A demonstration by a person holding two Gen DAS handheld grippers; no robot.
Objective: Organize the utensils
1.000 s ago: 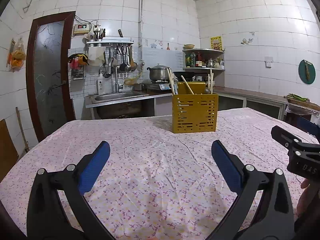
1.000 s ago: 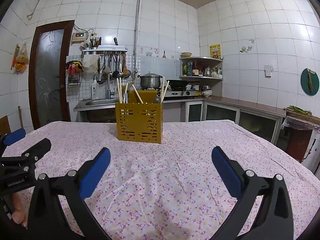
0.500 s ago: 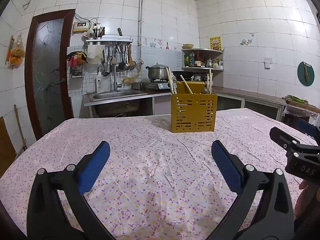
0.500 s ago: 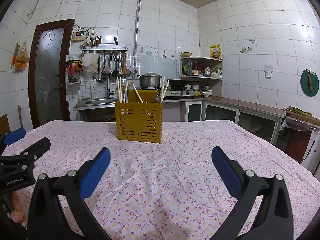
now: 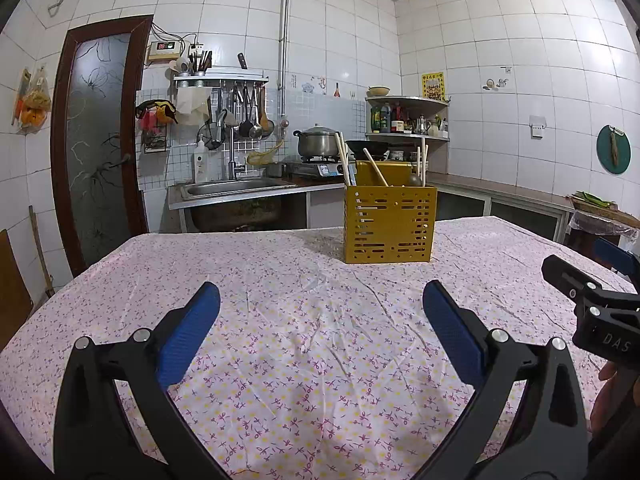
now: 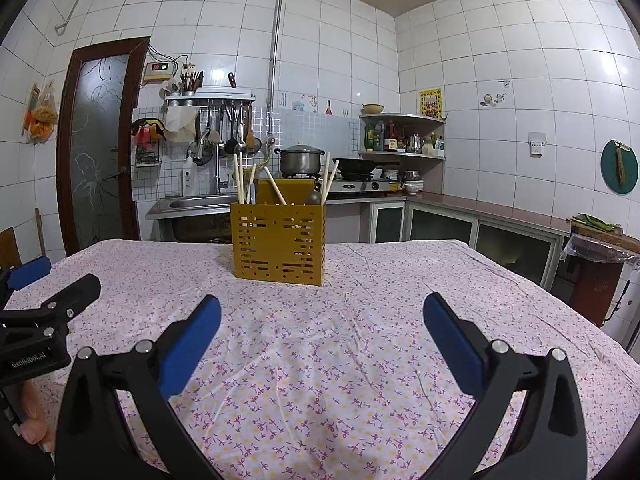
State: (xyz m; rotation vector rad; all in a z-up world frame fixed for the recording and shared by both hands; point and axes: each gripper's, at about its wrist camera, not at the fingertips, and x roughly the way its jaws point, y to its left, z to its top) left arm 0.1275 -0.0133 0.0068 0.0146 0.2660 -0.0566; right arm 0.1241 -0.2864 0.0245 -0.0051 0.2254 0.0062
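Both grippers, left (image 5: 320,322) & right (image 6: 320,322): jaws wide, holding nothing. Holder (image 6: 279,242) w/ chopsticks (image 6: 239,179) ahead, slightly nearer than 1 s ago. Desk (image 6: 360,352) betw. jaws bare; utensils already stand inside.

Table (image 5: 280,340) under a pink floral cloth (image 6: 320,360); yellow slotted utensil holder (image 6: 279,244) stands on it.

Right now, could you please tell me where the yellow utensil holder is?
The yellow utensil holder stands upright on the floral tablecloth toward the table's far edge, ahead of both open claws, with the sink counter behind it.
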